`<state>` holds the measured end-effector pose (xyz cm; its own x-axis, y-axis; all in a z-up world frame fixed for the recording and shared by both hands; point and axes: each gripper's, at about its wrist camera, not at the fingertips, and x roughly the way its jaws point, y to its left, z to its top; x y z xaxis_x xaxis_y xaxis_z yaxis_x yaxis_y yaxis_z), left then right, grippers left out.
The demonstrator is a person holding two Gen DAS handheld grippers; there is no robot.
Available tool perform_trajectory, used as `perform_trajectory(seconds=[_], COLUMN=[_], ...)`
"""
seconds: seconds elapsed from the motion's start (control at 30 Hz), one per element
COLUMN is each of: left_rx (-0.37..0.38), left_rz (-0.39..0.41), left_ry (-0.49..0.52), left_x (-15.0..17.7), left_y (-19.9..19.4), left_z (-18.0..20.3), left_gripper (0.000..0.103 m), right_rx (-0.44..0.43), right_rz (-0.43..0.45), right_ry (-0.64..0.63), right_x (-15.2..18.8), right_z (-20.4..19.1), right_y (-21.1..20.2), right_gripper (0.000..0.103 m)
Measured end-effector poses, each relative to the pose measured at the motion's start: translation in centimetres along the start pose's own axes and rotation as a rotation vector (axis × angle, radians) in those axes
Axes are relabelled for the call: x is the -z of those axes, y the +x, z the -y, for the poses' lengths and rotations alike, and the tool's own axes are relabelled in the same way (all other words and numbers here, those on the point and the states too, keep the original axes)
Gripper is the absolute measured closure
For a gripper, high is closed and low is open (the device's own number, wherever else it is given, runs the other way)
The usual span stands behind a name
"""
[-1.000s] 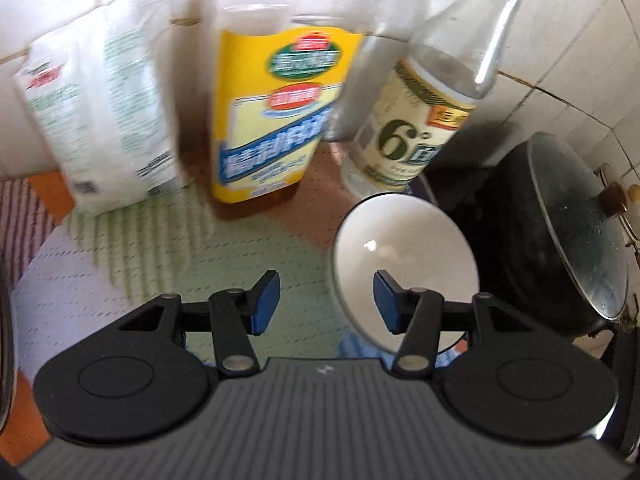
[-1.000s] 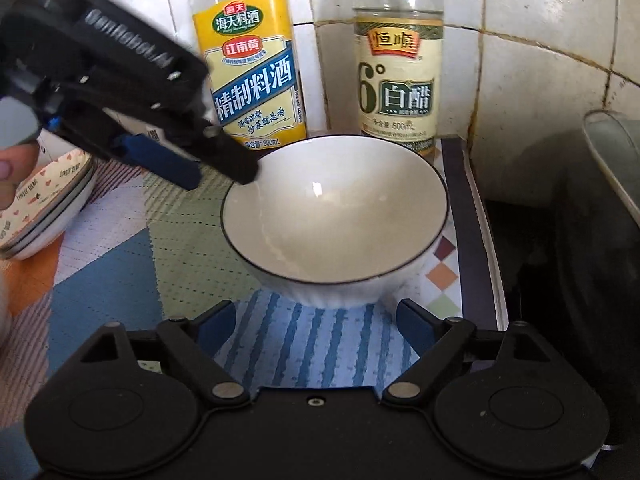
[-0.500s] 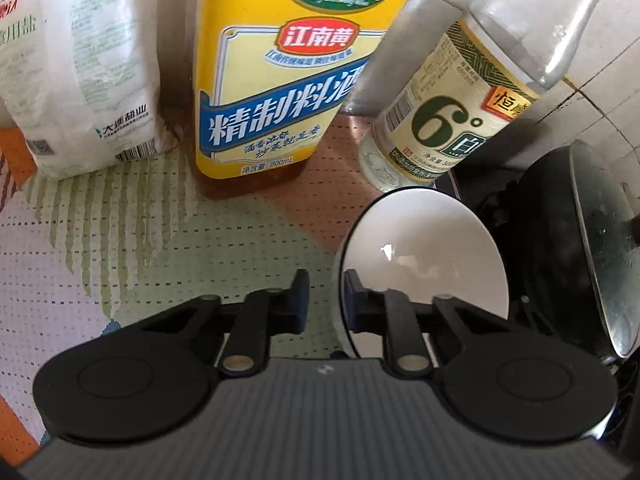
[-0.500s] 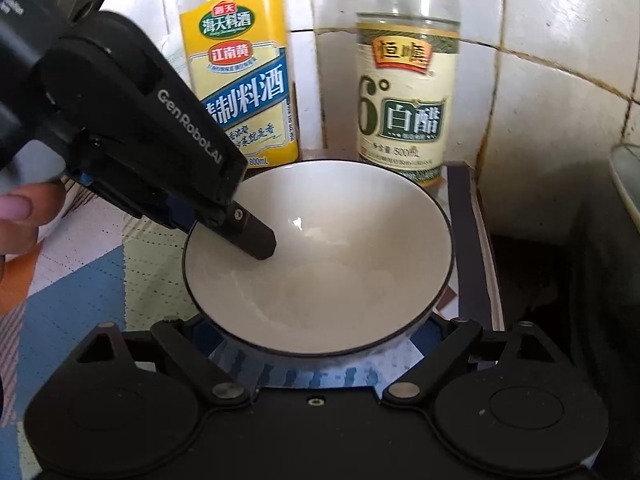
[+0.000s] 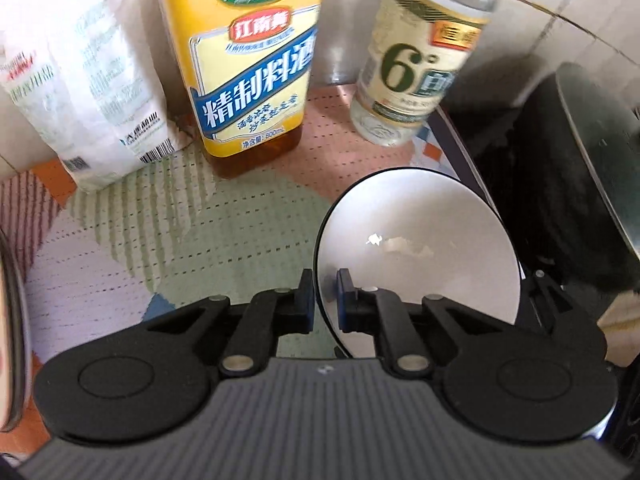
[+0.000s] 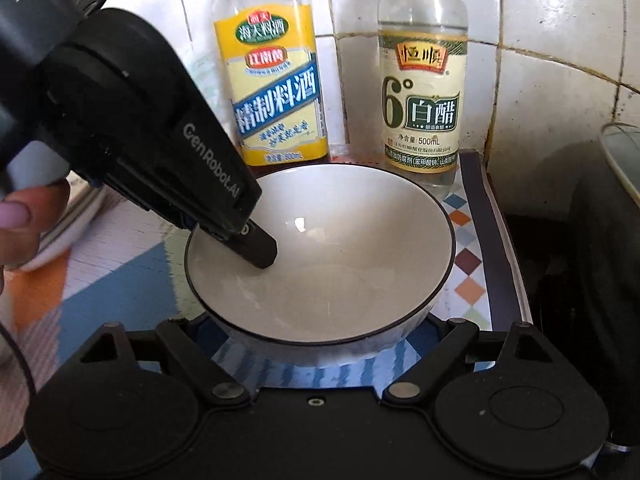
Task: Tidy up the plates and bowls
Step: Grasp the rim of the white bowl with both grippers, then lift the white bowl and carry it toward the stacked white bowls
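Observation:
A white bowl with a dark rim sits on the patterned mat in front of two bottles; it also shows in the left wrist view. My left gripper is shut on the bowl's left rim, one finger inside and one outside; in the right wrist view its inner finger reaches into the bowl. My right gripper is open, its fingers spread wide on either side of the bowl's near wall, tips hidden under the bowl.
A yellow-labelled cooking wine bottle and a white vinegar bottle stand against the tiled wall. A white salt bag stands left. A black pot with lid sits right. Stacked dishes lie at left.
My left gripper has closed from wide open onto the bowl's left rim. My right gripper moved forward, so the bowl now lies between its open fingers.

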<state>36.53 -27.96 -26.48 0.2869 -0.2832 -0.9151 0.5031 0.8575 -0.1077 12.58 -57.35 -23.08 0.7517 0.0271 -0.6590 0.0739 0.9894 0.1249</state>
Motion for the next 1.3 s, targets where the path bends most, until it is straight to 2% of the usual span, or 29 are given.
perform_trajectory(seconds=[0.4,0.47,0.6,0.67,1.0,1.3], left_rx=[0.007,-0.007,-0.059,-0.065,-0.031,-0.073], left_rz=[0.001,-0.023,0.002,0.014,0.032,0.026], left_ry=[0.041,0.035,0.113,0.121,0.095,0.024], left_x=[2.9,3.3,5.3,6.2,11.0,15.4], left_y=[-6.4,-7.6,-10.5,-11.8,-18.7,-21.4], left_z=[-0.8,-1.2,-1.3,-2.0,-7.8,-14.3], left_gripper=[0.094,0.093,0.091,0.091,0.09,0.089], right_rx=[0.016,0.012,0.015,0.013,0.0,-0.074], right_rz=[0.052,0.062,0.082,0.093,0.128,0.126], right_ry=[0.016,0.004,0.007,0.012,-0.055,-0.13], right_x=[0.4,0.7,0.8,0.8,0.2,0.1], right_z=[-4.1,-5.4,-7.9,-9.2,-17.5,-24.2], right_y=[-5.6,-6.5,-8.0,-8.8,-12.1,-11.6], right_gripper=[0.011,0.011,0.012,0.012,0.012,0.012])
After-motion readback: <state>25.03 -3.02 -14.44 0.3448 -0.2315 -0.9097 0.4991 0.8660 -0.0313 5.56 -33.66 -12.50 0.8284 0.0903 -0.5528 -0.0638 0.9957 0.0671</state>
